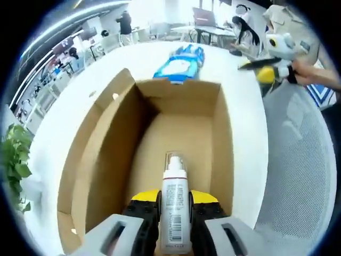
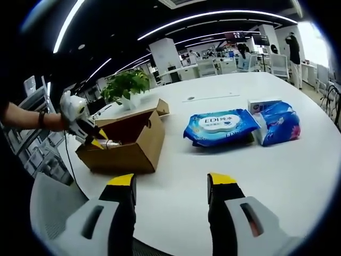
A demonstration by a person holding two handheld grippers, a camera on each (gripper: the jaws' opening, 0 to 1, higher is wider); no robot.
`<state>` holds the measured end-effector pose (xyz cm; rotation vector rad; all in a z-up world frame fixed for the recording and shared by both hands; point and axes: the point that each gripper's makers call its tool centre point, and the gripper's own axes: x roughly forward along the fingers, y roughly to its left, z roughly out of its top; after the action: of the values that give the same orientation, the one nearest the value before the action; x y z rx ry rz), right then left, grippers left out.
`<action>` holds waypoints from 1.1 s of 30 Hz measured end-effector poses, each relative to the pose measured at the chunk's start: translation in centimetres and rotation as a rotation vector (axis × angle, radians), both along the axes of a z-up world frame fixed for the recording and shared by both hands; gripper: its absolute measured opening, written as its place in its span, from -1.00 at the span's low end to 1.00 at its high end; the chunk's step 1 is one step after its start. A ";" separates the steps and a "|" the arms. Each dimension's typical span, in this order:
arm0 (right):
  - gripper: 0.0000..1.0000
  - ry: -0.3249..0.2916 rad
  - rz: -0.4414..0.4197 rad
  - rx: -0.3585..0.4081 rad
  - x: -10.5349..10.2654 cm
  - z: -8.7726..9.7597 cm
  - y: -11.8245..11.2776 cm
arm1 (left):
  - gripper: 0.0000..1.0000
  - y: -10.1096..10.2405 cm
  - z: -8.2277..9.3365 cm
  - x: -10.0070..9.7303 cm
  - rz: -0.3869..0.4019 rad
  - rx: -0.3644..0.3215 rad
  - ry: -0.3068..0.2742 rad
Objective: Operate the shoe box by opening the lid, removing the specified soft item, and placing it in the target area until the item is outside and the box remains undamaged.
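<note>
- Box (image 1: 176,133) is open, lid flap folded out to one side, and it sits straight ahead of the left gripper (image 1: 175,209), whose jaws are clamped on a white spray bottle (image 1: 175,205) standing upright between them, right over the box's near edge.
- My guess is it's held upright like that so it clears the cardboard walls without scraping them.
- Whether that bottle counts as the "soft item", can't say. The box floor past the bottle looks bare.
- Right gripper (image 2: 173,186) is spread wide with nothing between its tips, hovering over the white table (image 2: 240,160), well apart from the box.
- Ahead of its tips: a blue wipes pack (image 2: 219,127) and a tissue pack (image 2: 277,121), plus a potted plant (image 2: 125,85) beyond the box. Nothing blocks the bare table.
</note>
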<state>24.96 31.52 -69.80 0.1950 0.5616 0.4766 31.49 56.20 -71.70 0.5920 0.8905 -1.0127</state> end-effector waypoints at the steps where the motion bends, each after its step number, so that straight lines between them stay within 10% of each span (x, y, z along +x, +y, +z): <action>1: 0.01 0.000 0.004 -0.001 0.0 0.0 0.1 | -0.60 -0.5 0.7 0.0 0.000 -0.015 -0.006; 16: -0.02 -0.022 0.098 0.071 -0.5 1.6 2.2 | -0.60 -8.9 6.8 -2.6 -0.130 -0.194 -0.036; 33: -0.06 -0.185 0.375 0.147 -1.6 8.6 7.1 | -0.60 -14.7 12.1 -7.9 -0.355 -0.389 0.062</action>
<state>23.36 38.64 -61.15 0.1833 0.3810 0.8927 23.57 41.55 -59.63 0.3946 0.6273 -1.4902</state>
